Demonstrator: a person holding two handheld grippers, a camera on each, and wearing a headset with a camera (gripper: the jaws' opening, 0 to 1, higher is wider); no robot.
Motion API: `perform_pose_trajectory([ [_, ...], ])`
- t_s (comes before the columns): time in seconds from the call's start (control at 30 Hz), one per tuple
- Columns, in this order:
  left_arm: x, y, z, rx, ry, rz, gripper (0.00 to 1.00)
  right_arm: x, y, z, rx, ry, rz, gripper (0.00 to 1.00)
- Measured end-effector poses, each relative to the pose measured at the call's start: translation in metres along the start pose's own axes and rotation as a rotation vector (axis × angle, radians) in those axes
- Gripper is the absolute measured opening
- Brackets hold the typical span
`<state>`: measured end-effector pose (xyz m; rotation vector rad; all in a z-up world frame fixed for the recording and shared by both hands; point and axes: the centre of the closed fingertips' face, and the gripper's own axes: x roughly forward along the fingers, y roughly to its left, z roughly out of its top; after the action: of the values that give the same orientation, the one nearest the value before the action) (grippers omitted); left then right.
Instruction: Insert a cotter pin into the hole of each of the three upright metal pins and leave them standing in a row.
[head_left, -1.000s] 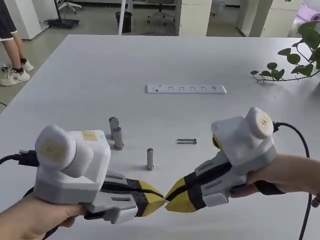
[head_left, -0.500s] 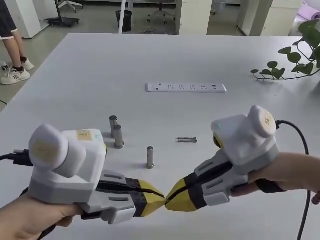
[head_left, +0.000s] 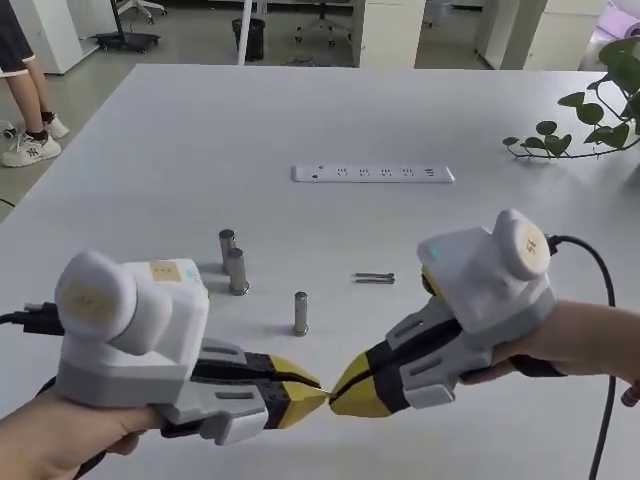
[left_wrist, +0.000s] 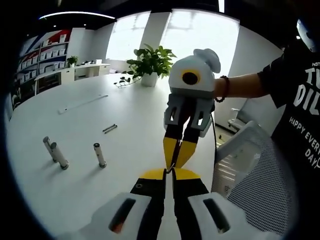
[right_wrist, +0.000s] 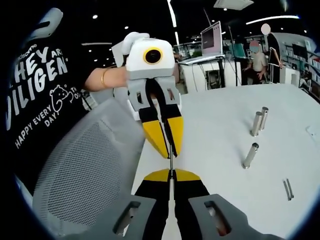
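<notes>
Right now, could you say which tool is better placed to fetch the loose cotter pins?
Probably right: the right tool sits on the side of the loose cotter pins, the left tool on the far side of the lone upright pin.

holes in pins (head_left: 301, 313) too sm., plant (head_left: 548, 147) cropped

Left hand-held gripper (head_left: 312, 392) eased back towards the person's left

Over the last second its white body has slid a little leftwards and lower in the head view, its round knob ending nearer the picture's left edge. Its yellow tips, pinched nose to nose with the right hand-held gripper (head_left: 342, 389) on a thin cotter pin (right_wrist: 170, 161), have followed only very slightly to the left
</notes>
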<state>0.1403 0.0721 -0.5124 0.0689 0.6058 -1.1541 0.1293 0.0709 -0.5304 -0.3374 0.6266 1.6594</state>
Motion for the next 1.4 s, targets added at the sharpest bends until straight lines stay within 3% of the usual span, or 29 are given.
perform_pose_trajectory([
  [0.2, -0.001, 0.008, -0.001, 0.002, -0.008, 0.044, 0.09, -0.002, -0.011, -0.008, -0.014, 0.051, -0.041, 0.0],
  [0.3, -0.002, 0.018, -0.002, 0.016, -0.01, 0.096, 0.12, -0.005, -0.018, -0.01, -0.019, 0.064, -0.068, 0.0],
  [0.47, -0.003, 0.029, -0.004, 0.04, -0.009, 0.16, 0.16, -0.01, -0.041, -0.015, -0.041, 0.105, -0.166, 0.0],
  [0.6, -0.002, 0.038, -0.005, 0.054, -0.014, 0.212, 0.18, -0.011, -0.052, -0.017, -0.048, 0.121, -0.207, 0.0],
  [0.73, 0.0, 0.051, 0.002, 0.01, -0.076, 0.281, 0.18, -0.011, -0.059, -0.017, -0.055, 0.13, -0.219, 0.0],
  [0.87, 0.001, 0.066, 0.005, -0.007, -0.1, 0.35, 0.18, -0.012, -0.069, -0.019, -0.065, 0.147, -0.25, 0.0],
  [1.0, 0.002, 0.079, 0.005, -0.023, -0.102, 0.407, 0.18, -0.014, -0.08, -0.018, -0.073, 0.149, -0.281, 0.0],
  [1.17, 0.005, 0.096, 0.003, -0.059, -0.11, 0.461, 0.18, -0.016, -0.095, -0.024, -0.126, 0.216, -0.323, 0.0],
  [1.4, 0.013, 0.108, -0.001, -0.1, -0.11, 0.483, 0.18, -0.013, -0.107, -0.025, -0.132, 0.238, -0.335, 0.0],
])
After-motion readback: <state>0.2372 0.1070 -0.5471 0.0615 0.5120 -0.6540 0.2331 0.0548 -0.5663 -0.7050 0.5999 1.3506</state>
